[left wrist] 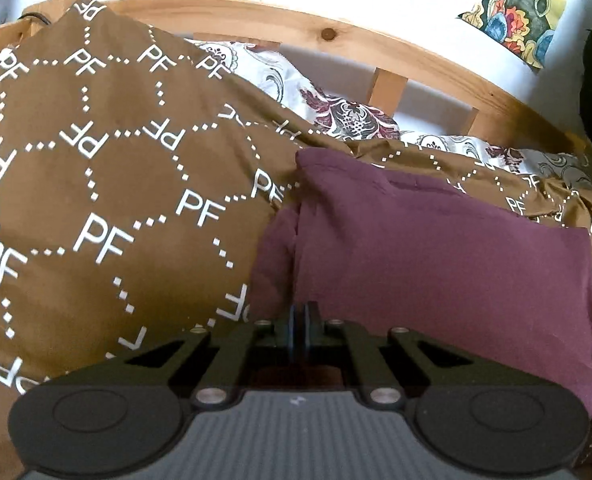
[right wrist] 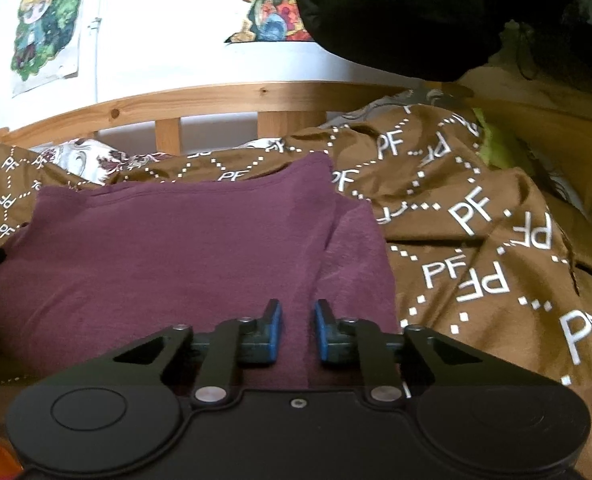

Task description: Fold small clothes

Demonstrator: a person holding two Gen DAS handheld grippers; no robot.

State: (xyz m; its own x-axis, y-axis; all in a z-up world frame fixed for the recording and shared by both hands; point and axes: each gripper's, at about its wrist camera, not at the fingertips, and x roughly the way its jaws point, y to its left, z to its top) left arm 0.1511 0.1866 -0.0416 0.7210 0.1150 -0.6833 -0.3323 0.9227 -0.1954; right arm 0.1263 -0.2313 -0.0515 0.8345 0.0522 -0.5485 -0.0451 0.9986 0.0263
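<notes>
A maroon garment (left wrist: pixel 436 248) lies folded on a brown blanket with white "PF" letters (left wrist: pixel 95 168). It also shows in the right wrist view (right wrist: pixel 167 256). My left gripper (left wrist: pixel 300 312) is shut at the garment's near left edge; whether cloth is pinched between the fingers is hidden. My right gripper (right wrist: pixel 298 320) is open, its blue-padded fingers (right wrist: pixel 273 320) resting over the garment's near right part, with a folded sleeve flap (right wrist: pixel 356 256) just beyond.
The wooden bed rail (left wrist: pixel 336 36) runs along the far side, also in the right wrist view (right wrist: pixel 215 100). A floral pillow (left wrist: pixel 336 108) lies behind the blanket. Colourful posters (right wrist: pixel 43 28) hang on the white wall. A dark garment (right wrist: pixel 396 12) hangs at the top right.
</notes>
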